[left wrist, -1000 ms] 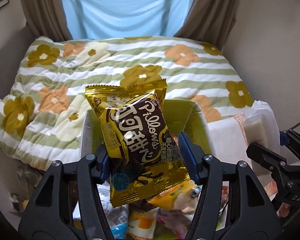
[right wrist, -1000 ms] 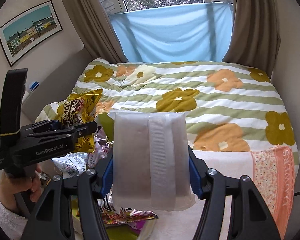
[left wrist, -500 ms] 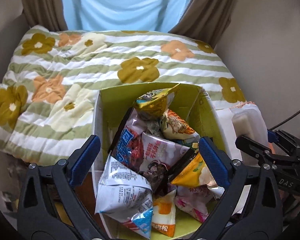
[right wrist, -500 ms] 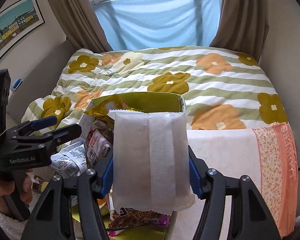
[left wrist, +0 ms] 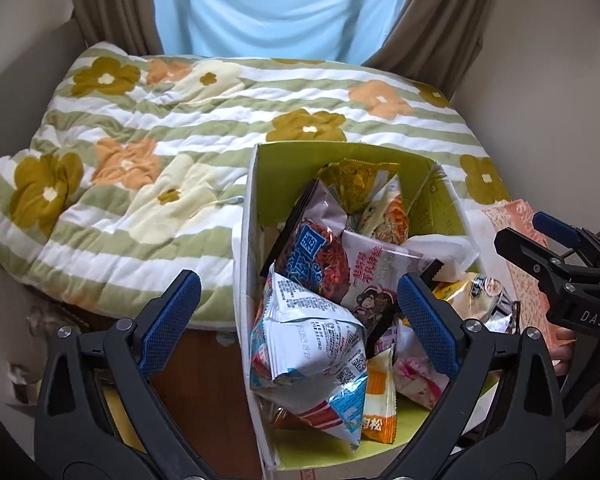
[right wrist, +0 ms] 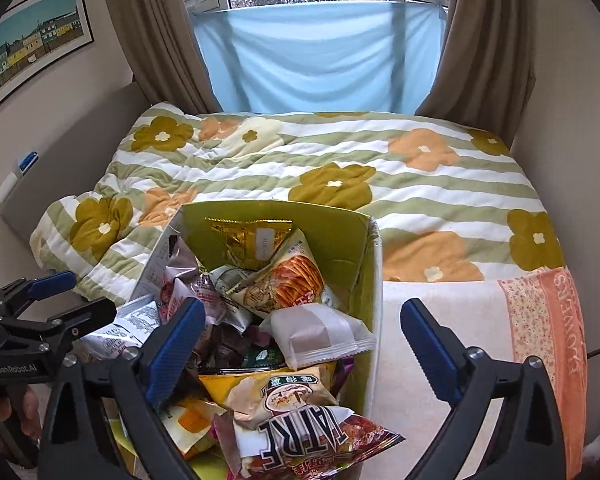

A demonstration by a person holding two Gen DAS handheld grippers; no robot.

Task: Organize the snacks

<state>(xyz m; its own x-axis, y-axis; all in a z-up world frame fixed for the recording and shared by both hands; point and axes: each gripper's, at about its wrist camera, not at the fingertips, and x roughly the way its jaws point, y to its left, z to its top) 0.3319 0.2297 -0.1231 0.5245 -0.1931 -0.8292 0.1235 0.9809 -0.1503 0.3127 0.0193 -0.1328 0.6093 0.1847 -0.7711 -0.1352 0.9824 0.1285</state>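
A green cardboard box [left wrist: 256, 184] [right wrist: 340, 232] stands at the bed's near edge, full of several snack packets. The gold packet [left wrist: 356, 180] [right wrist: 244, 236] lies at the box's far end. The white packet [right wrist: 320, 330] [left wrist: 440, 246] lies on the pile at the right side. My left gripper [left wrist: 296, 312] is open and empty above the box's near left part. My right gripper [right wrist: 300, 336] is open and empty just above the white packet. Each gripper shows in the other's view, the right one [left wrist: 556, 248] and the left one [right wrist: 48, 300].
The box sits on a bed with a green-striped flowered quilt [right wrist: 340, 160]. A white and orange towel [right wrist: 520, 320] lies right of the box. Walls close in on both sides, with curtains and a blue cloth [right wrist: 316, 56] behind. A wooden floor [left wrist: 204, 400] shows below left.
My left gripper opened and dropped the gold packet into the box's far end. My right gripper then opened and dropped the white packet onto the pile. Both tilted down over the box.
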